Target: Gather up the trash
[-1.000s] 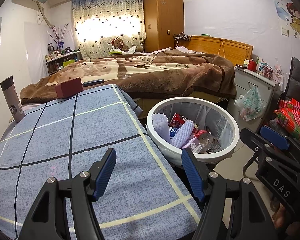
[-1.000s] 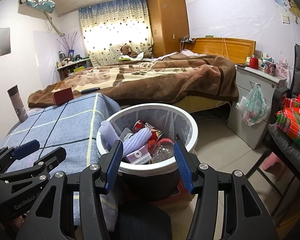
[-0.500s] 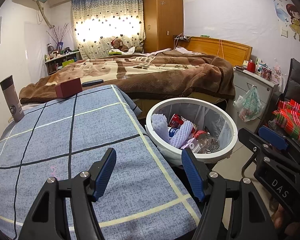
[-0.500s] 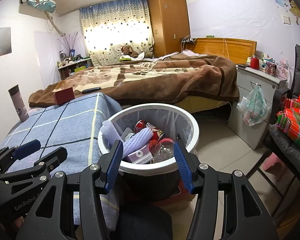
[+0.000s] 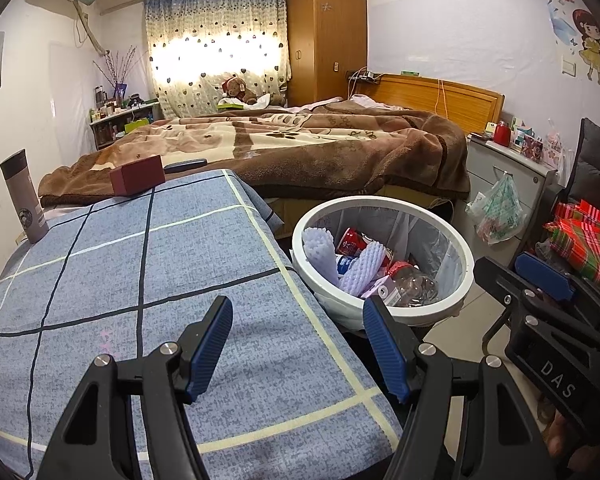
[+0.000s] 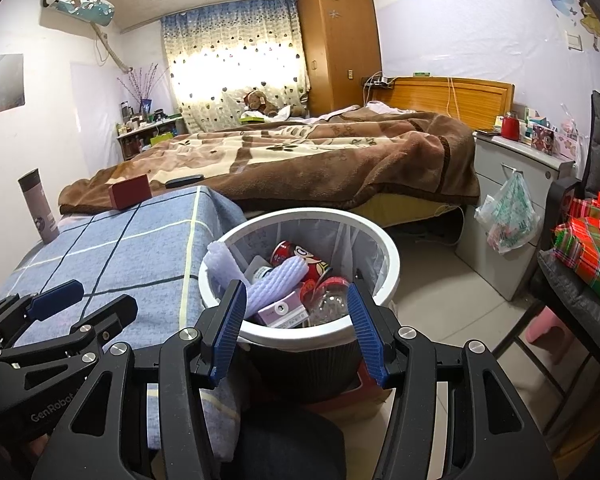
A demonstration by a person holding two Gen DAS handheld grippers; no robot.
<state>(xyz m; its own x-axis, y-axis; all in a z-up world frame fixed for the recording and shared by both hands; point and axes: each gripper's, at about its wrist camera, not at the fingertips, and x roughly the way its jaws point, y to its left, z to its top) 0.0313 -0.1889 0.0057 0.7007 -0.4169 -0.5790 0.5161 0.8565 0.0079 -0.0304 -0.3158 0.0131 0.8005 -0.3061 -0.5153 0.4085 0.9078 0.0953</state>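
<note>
Jaws on both grippers stand spread wide with nothing between them: my left gripper (image 5: 298, 344) hovers over the blue checked cloth of the desk (image 5: 140, 280), and my right gripper (image 6: 296, 330) hangs just in front of the trash bin (image 6: 388, 256), which sits on the floor right beside the desk's edge. Looking into the bin, I see the collected trash: two pale purple foam sleeves (image 6: 276, 280), a red printed can (image 6: 300, 256), a clear plastic bottle (image 6: 332, 300) and a small pink carton (image 6: 282, 312). On the desk I find no loose litter at all; only a maroon box (image 5: 138, 174) near the far edge, a dark remote-like object (image 5: 185, 166) behind it, and a grey thermos flask (image 5: 22, 196) standing upright at the left corner, none of which reads as rubbish to me. My judgement is that the collecting is essentially done. What may remain is a last scan of the desk, though I cannot see its near edge under my grippers.
</note>
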